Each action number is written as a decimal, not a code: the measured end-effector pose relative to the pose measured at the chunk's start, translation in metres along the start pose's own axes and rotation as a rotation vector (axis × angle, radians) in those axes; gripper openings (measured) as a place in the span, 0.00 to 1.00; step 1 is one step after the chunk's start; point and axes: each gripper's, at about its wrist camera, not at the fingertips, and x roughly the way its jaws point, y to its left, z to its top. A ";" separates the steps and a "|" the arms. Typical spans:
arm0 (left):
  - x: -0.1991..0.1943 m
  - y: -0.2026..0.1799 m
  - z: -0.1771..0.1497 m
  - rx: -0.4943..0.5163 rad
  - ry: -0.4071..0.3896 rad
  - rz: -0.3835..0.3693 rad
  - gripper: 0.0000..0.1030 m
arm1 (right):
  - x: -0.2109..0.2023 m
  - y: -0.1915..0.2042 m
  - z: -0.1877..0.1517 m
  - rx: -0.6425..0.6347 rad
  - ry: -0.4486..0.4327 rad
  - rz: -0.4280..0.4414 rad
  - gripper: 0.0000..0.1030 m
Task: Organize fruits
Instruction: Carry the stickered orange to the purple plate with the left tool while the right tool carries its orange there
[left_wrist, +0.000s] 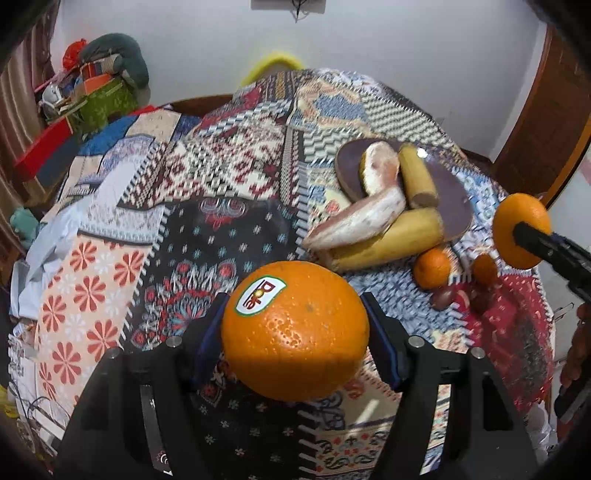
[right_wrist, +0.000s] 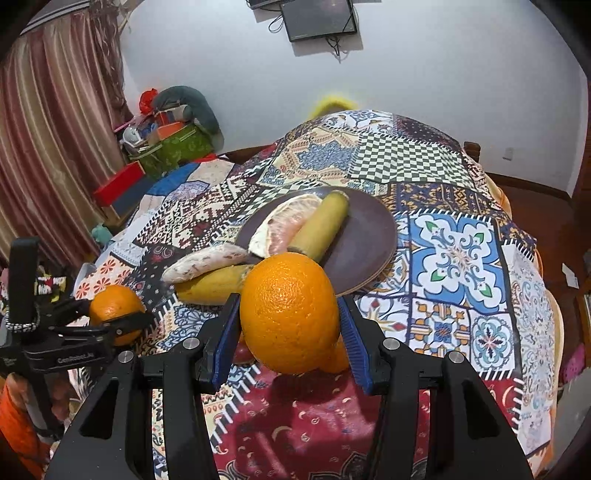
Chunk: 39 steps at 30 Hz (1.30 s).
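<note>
My left gripper (left_wrist: 295, 325) is shut on a large orange with a Dole sticker (left_wrist: 295, 332) and holds it above the patterned tablecloth. My right gripper (right_wrist: 288, 325) is shut on a second orange (right_wrist: 290, 310), also lifted. Each gripper shows in the other's view, the left one (right_wrist: 122, 321) at left, the right one (left_wrist: 524, 236) at right. A brown plate (right_wrist: 365, 236) holds a pomelo segment (right_wrist: 284, 225) and a banana piece (right_wrist: 321, 225). Another pomelo segment (right_wrist: 207, 264) and banana (right_wrist: 210, 286) lie beside the plate. Two small tangerines (left_wrist: 432, 267) and red grapes (left_wrist: 443, 297) lie nearby.
A quilted patchwork cloth (right_wrist: 458, 258) covers the round table. Boxes and clutter (right_wrist: 166, 144) are stacked at the back left by a curtain (right_wrist: 48, 129). A screen (right_wrist: 319, 18) hangs on the white wall.
</note>
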 end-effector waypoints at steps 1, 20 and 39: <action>-0.003 -0.002 0.004 0.002 -0.011 -0.004 0.67 | -0.001 -0.001 0.002 -0.003 -0.003 -0.003 0.47; -0.009 -0.045 0.079 0.084 -0.116 -0.039 0.67 | -0.002 -0.035 0.045 -0.015 -0.096 -0.053 0.47; 0.052 -0.085 0.145 0.147 -0.069 -0.108 0.67 | 0.044 -0.049 0.071 -0.084 -0.075 -0.074 0.47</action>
